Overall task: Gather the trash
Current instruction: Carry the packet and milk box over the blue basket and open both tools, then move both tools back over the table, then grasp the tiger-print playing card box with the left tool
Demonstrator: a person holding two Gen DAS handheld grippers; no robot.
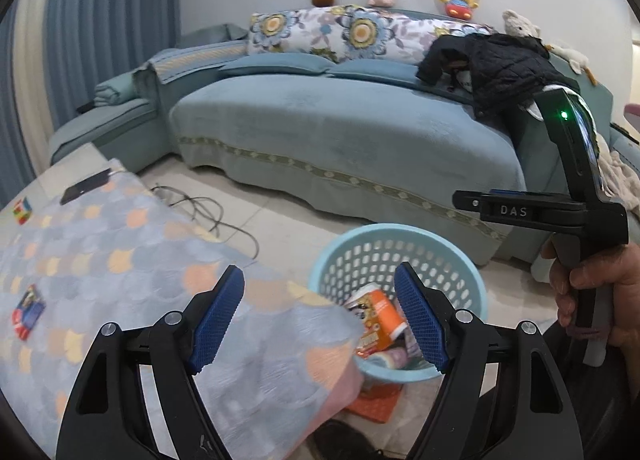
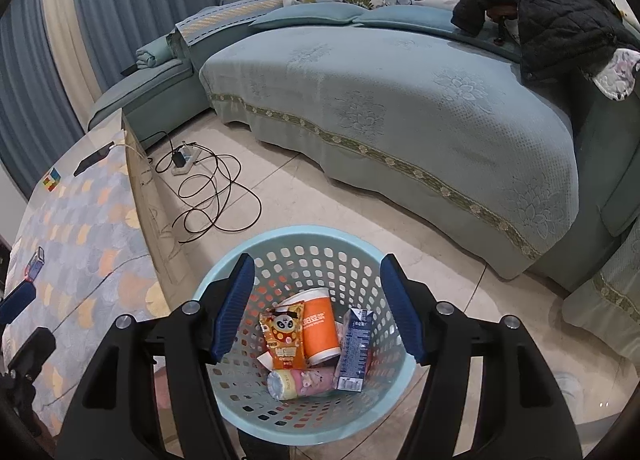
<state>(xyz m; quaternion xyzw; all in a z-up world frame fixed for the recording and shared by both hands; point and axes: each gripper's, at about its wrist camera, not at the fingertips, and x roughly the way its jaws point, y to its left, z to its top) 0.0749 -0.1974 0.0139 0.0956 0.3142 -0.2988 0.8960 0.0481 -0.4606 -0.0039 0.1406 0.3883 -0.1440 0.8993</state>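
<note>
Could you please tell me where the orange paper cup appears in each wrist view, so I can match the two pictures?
Left wrist: the orange paper cup shows low and centre-right, half hidden in the light blue basket, beside the inner blue pad.
Right wrist: the cup lies in full view at the basket's middle, between a panda pouch and a blue carton.
Shared landmark: the basket itself.

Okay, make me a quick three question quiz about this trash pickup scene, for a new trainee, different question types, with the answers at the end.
1. True or false: the right gripper is clamped on the orange cup.
2. Where does the blue carton lie? A) sofa B) blue basket C) floor
3. Fill in: a black ____ lies on the sofa.

Key: 1 false, its jaws stand open above the basket. 2 B. 3 jacket.
</note>
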